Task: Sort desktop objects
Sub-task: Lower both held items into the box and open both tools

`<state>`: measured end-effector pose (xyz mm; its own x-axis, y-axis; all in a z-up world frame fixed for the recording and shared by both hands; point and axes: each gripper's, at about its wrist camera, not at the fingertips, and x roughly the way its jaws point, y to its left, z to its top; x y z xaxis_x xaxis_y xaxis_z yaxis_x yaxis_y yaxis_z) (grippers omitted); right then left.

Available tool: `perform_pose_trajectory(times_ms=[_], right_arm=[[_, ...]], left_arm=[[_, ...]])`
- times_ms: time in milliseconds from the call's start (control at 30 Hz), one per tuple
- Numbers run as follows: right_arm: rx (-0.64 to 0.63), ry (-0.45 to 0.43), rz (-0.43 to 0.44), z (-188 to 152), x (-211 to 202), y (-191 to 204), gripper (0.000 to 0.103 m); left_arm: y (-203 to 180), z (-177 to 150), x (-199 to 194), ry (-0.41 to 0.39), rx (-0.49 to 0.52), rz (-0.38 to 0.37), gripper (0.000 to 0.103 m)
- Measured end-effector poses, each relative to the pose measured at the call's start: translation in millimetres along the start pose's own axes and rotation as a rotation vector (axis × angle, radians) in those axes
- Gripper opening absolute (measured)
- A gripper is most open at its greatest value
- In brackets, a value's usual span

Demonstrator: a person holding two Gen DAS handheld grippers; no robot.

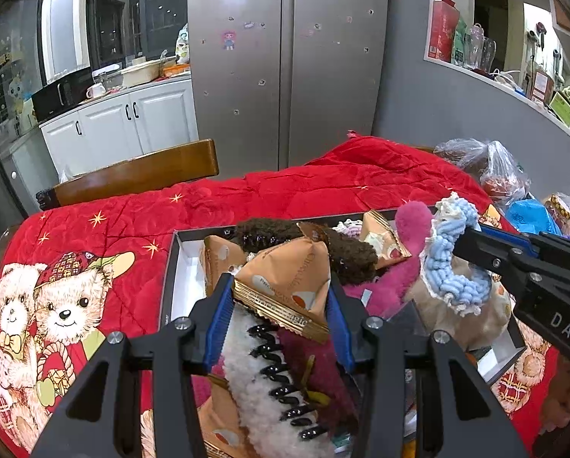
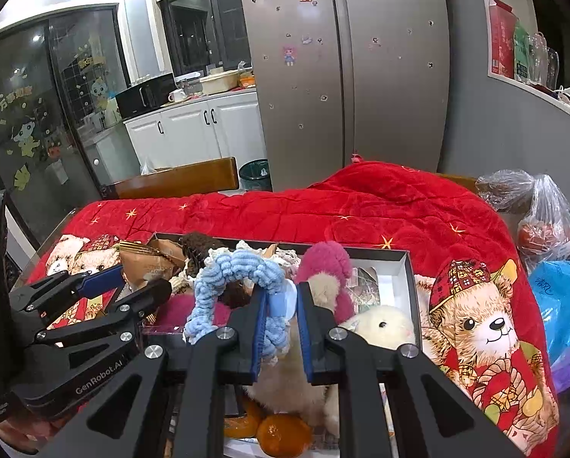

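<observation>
A dark box [image 1: 169, 267] with a white lining lies on the red quilt and holds several items. My left gripper [image 1: 281, 301] is shut on an orange snack packet [image 1: 292, 282] above the box. My right gripper [image 2: 281, 324] is shut on a blue-and-white knitted ring [image 2: 231, 271], held over the box; the ring also shows in the left wrist view [image 1: 452, 263]. In the box lie a brown fuzzy hair clip [image 1: 346, 252], a pink plush piece [image 2: 326, 263], a cream plush toy [image 2: 380, 324] and a white fuzzy clip with black teeth [image 1: 269, 378].
The red teddy-bear quilt [image 1: 94, 248] covers the table. Plastic bags [image 2: 544, 221] and a blue bag [image 2: 563, 305] stand at the right. A wooden chair back [image 1: 139, 175] is behind the table. Oranges [image 2: 281, 435] lie near the box front. A fridge stands behind.
</observation>
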<state>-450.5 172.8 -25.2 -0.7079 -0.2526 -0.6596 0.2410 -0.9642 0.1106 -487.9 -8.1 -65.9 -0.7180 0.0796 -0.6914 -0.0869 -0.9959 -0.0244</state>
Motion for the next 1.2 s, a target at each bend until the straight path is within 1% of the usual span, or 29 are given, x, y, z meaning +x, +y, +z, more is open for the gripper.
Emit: perform_pose_trajectory(times_ms=[167, 233, 467, 600, 700, 867, 1033, 1067, 1100, 1133, 1167, 1200], right_arm=[[-0.007, -0.009, 0.010, 2.8, 0.6, 3.1, 0.016], [-0.010, -0.009, 0.013, 3.3, 1.9, 4.3, 0.016], [-0.019, 0.004, 0.007, 0.8, 11.3, 6.6, 0.016], [-0.021, 0.017, 0.007, -0.6, 16.1, 7.1, 0.017], [-0.008, 0.024, 0.032, -0.9, 18.8, 5.0, 0.017], [0.002, 0.030, 0.033, -1.2, 22.2, 3.4, 0.017], [-0.016, 0.027, 0.032, -0.9, 20.1, 7.0, 0.017], [-0.015, 0.027, 0.035, -0.7, 20.2, 7.0, 0.018], [-0.011, 0.029, 0.038, -0.7, 20.2, 6.8, 0.018], [-0.007, 0.033, 0.041, -0.5, 19.9, 6.3, 0.019], [-0.005, 0.038, 0.042, 0.0, 19.7, 6.2, 0.030], [-0.008, 0.040, 0.038, 0.7, 19.2, 6.8, 0.036]], left_arm=[[-3.3, 1.5, -1.0, -0.015, 0.010, -0.015, 0.047], [-4.5, 2.1, -0.9, -0.025, 0.005, 0.001, 0.047], [-5.5, 1.9, 5.0, -0.018, 0.013, 0.001, 0.047], [-5.7, 1.4, 6.9, -0.017, 0.016, 0.015, 0.049], [-5.5, 1.7, 8.5, -0.007, 0.017, 0.018, 0.049], [-8.6, 1.4, 9.8, 0.000, 0.032, 0.021, 0.050], [-9.4, 1.2, 9.2, 0.002, 0.038, 0.015, 0.051], [-9.4, 1.4, 8.8, 0.004, 0.038, 0.009, 0.056], [-9.4, 1.6, 7.8, 0.005, 0.039, 0.005, 0.069], [-9.9, 1.9, 6.6, 0.007, 0.043, 0.005, 0.077], [-12.0, 2.4, 4.2, 0.004, 0.060, 0.017, 0.090], [-13.2, 2.7, 2.0, -0.005, 0.069, 0.020, 0.096]])
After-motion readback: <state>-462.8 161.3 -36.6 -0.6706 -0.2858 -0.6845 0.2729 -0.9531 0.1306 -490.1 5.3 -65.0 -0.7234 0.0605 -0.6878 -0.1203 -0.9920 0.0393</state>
